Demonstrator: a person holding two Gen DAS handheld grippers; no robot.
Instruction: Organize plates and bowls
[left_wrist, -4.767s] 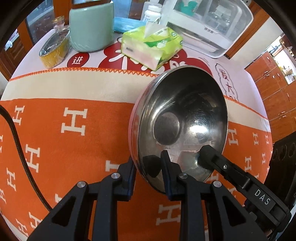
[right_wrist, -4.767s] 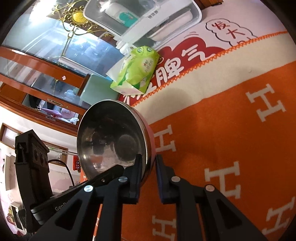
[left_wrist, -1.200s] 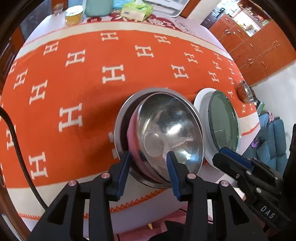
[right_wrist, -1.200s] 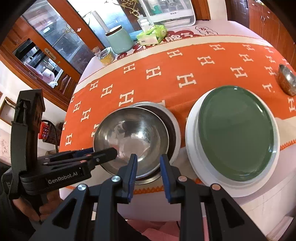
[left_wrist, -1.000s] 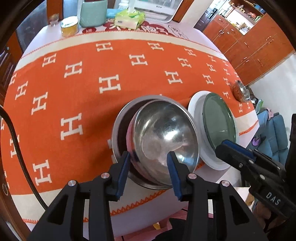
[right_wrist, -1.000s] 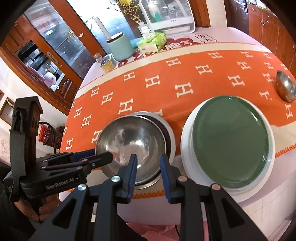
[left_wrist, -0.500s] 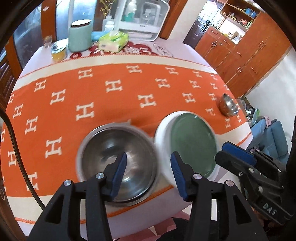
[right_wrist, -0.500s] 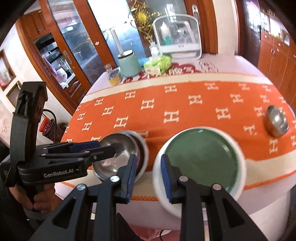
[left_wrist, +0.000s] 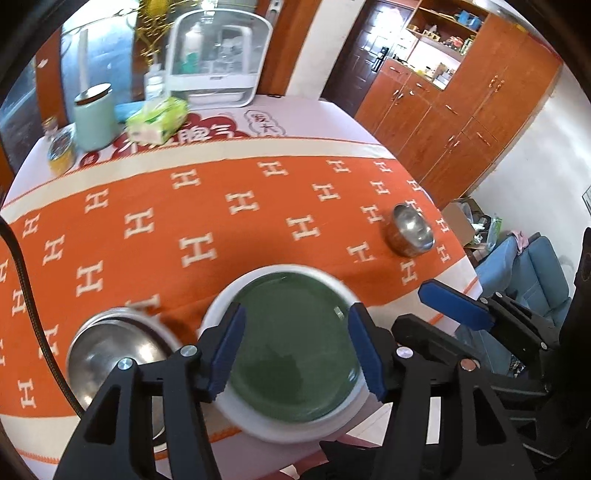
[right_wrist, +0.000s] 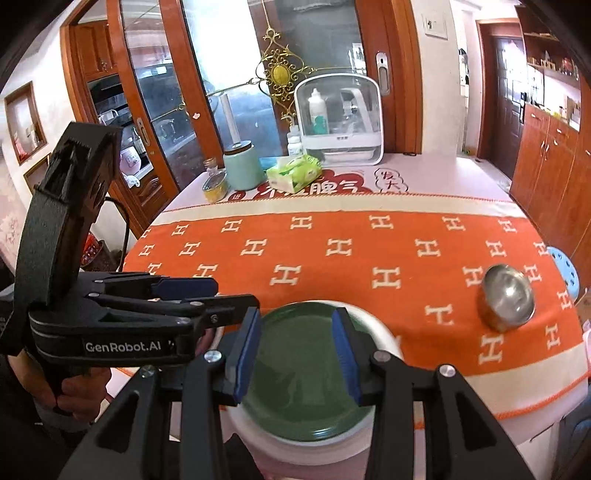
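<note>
A green plate (left_wrist: 295, 354) lies stacked on a white plate (left_wrist: 280, 430) at the table's near edge; both also show in the right wrist view, the green plate (right_wrist: 299, 391) on the white plate (right_wrist: 384, 338). Nested steel bowls (left_wrist: 107, 350) sit to their left. A small steel bowl (left_wrist: 412, 230) stands apart at the right, also in the right wrist view (right_wrist: 508, 297). My left gripper (left_wrist: 295, 347) is open and empty above the green plate. My right gripper (right_wrist: 297, 350) is open and empty above the same plate.
At the table's far end stand a mint canister (left_wrist: 94, 116), a tissue pack (left_wrist: 159, 120), a yellow-filled jar (left_wrist: 61, 149) and a white clear-fronted box (left_wrist: 218, 70). An orange H-pattern cloth (left_wrist: 229, 206) covers the table. Wooden cabinets (left_wrist: 461, 118) and a blue sofa (left_wrist: 524, 269) are to the right.
Both grippers let go of the steel bowl, which now rests nested in the larger bowl. Both opened wider, pulled back and up, and the left one swung right over the plates.
</note>
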